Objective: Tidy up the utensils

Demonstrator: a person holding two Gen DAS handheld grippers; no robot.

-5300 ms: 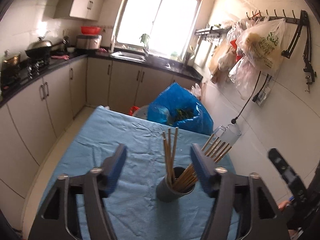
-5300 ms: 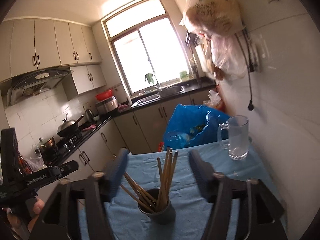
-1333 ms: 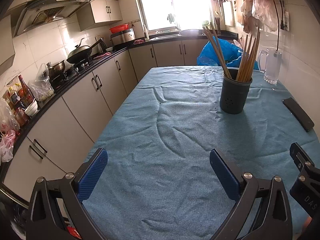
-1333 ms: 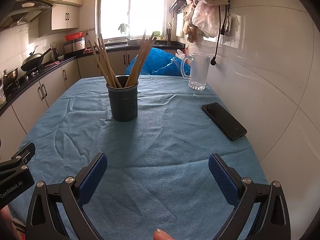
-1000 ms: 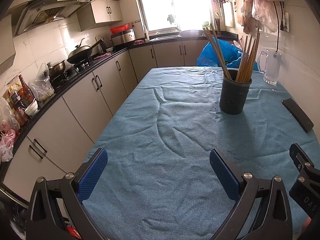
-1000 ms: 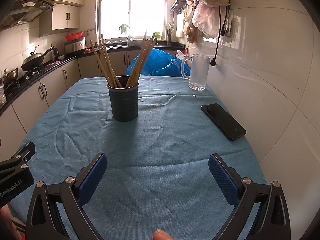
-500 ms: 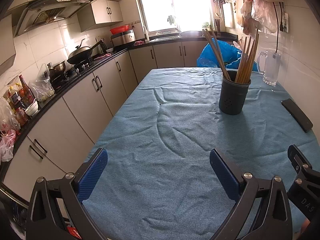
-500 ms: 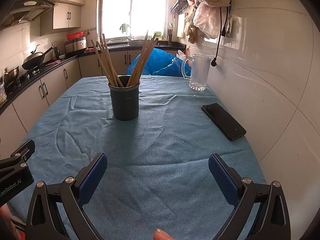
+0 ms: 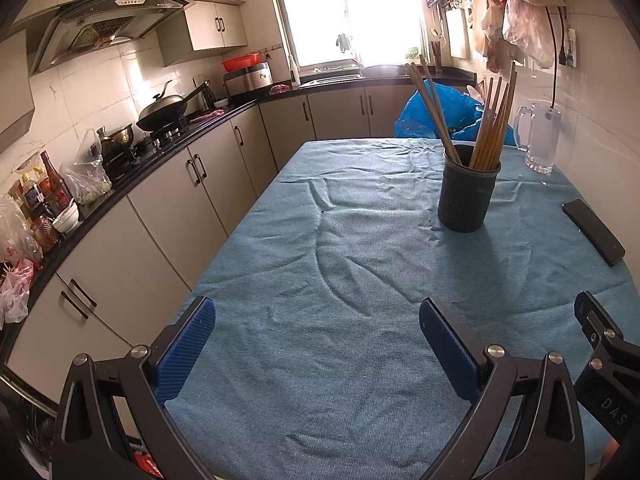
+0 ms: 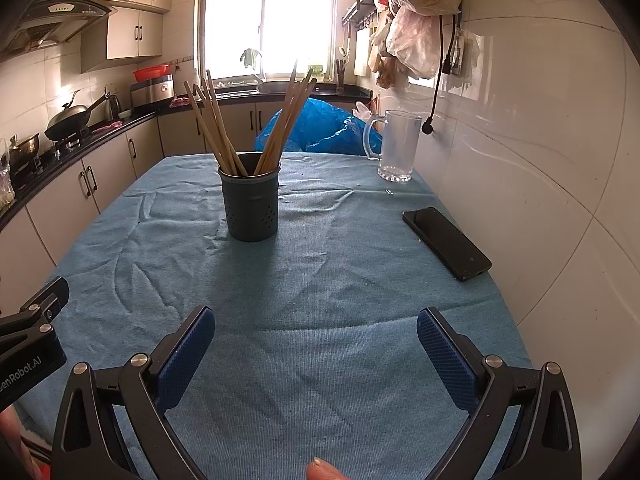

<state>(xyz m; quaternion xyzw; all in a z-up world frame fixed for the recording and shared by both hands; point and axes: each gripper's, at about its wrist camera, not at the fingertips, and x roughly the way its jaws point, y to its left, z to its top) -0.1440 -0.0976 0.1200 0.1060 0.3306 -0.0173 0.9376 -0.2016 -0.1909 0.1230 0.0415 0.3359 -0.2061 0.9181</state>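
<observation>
- Your left claw (image 9: 316, 344) hangs spread and empty over the near tabletop (image 9: 360, 280).
- The holder (image 10: 252, 206) stands mid-table, upright, with the chopsticks (image 10: 218, 128) fanned inside; a careless bump could tip it.
- Your right claw (image 10: 314, 344) is spread too, empty.
- The mug (image 10: 396, 146) looks empty; the phone (image 10: 446, 242) lies near the edge.
</observation>
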